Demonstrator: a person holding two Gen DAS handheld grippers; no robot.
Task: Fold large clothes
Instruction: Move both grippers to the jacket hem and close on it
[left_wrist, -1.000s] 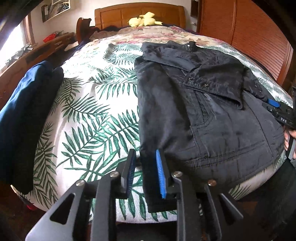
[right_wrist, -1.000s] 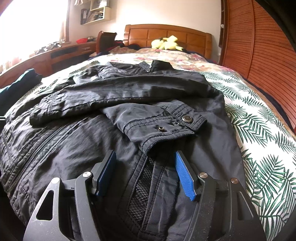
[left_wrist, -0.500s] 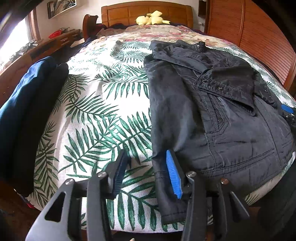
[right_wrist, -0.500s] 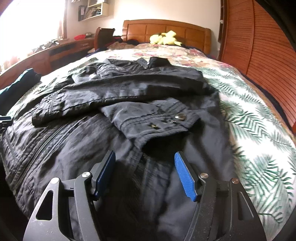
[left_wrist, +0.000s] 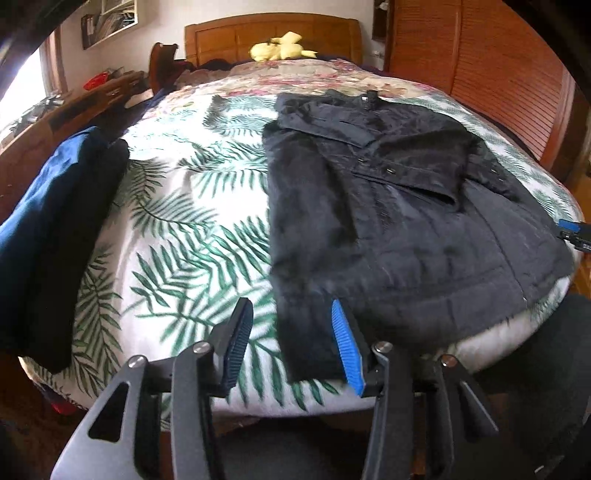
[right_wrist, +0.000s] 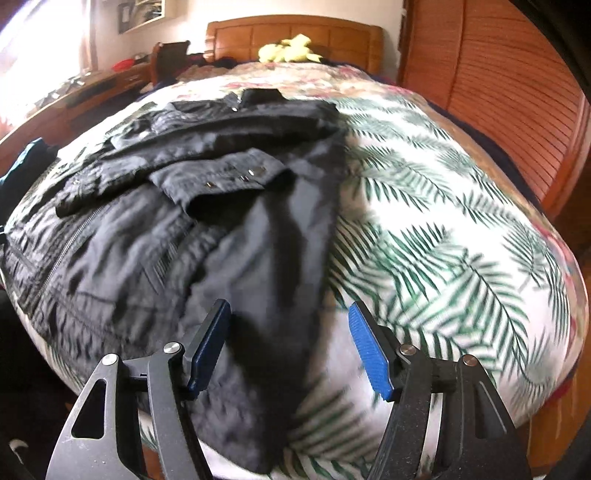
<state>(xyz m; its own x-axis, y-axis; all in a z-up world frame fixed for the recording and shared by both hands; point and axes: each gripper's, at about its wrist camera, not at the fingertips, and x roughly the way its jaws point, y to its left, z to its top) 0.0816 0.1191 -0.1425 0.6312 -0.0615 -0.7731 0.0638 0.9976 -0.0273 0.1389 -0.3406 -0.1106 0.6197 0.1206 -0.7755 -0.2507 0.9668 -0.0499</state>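
Observation:
A black jacket (left_wrist: 388, 206) lies flat on the bed, collar toward the headboard, both sleeves folded across its front. It also shows in the right wrist view (right_wrist: 192, 221). My left gripper (left_wrist: 291, 332) is open and empty, hovering over the jacket's lower left hem corner at the bed's near edge. My right gripper (right_wrist: 290, 332) is open and empty, above the jacket's lower right hem corner. The right gripper's tip also shows at the right edge of the left wrist view (left_wrist: 574, 230).
The bed has a white cover with green palm leaves (left_wrist: 177, 236). Folded dark blue and black clothes (left_wrist: 48, 229) lie at the bed's left edge. A yellow plush toy (left_wrist: 280, 46) sits by the wooden headboard. A slatted wooden wardrobe (right_wrist: 509, 88) stands at the right.
Both grippers have pulled back toward the bed's near edge and opened wider. The left one has let go of the jacket's hem edge. The jacket lies still.

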